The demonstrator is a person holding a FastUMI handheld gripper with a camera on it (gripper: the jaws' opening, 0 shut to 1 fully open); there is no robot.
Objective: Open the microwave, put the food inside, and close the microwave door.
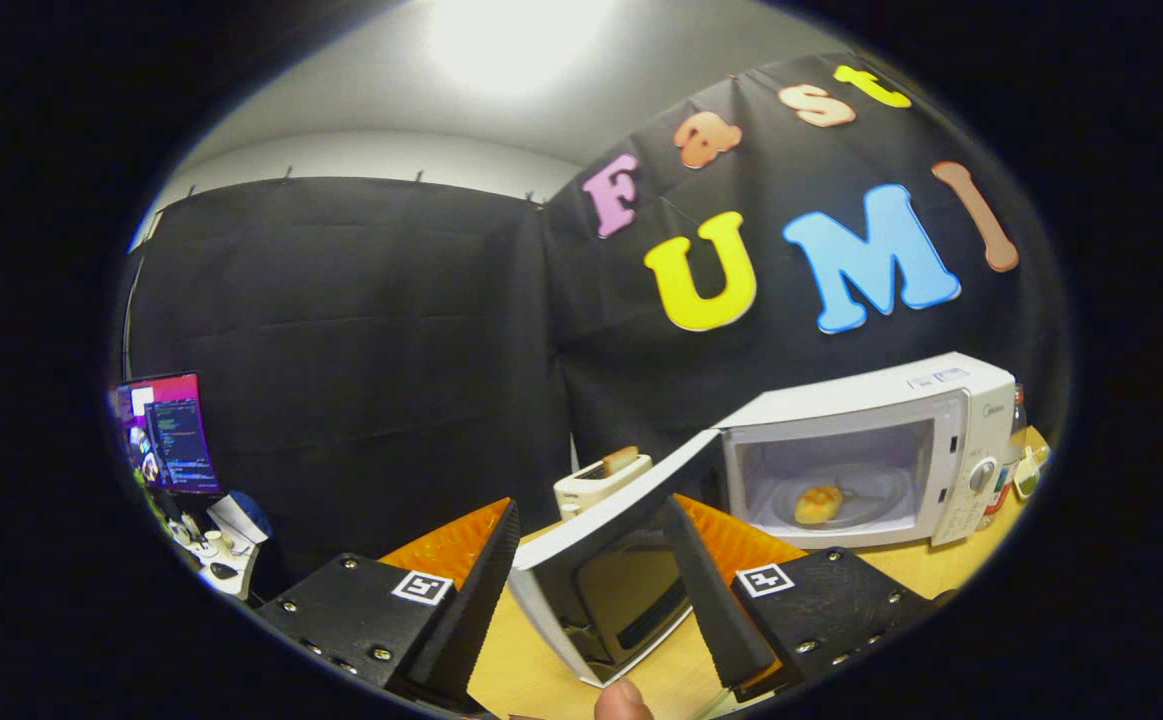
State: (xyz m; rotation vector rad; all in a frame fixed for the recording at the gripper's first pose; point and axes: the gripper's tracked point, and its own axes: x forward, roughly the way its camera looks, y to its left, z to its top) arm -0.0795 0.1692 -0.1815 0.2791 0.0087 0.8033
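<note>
The white microwave (881,400) stands on the wooden table (941,565), beyond my fingers and off to the right. Its cavity is exposed, and a golden bun (818,503) lies on the glass turntable (881,495) inside. The microwave door (606,575) is swung wide out towards me, its dark window facing me. The door's free edge sits between my two fingers. My gripper (591,505) is open, one finger on each side of the door, and I cannot tell whether either one touches it.
A white toaster (601,482) with a slice of bread in it stands just past the door. A bottle (1023,440) is right of the microwave. A desk with a lit monitor (167,432) is far left. A person's fingertip (623,702) shows below the fingers.
</note>
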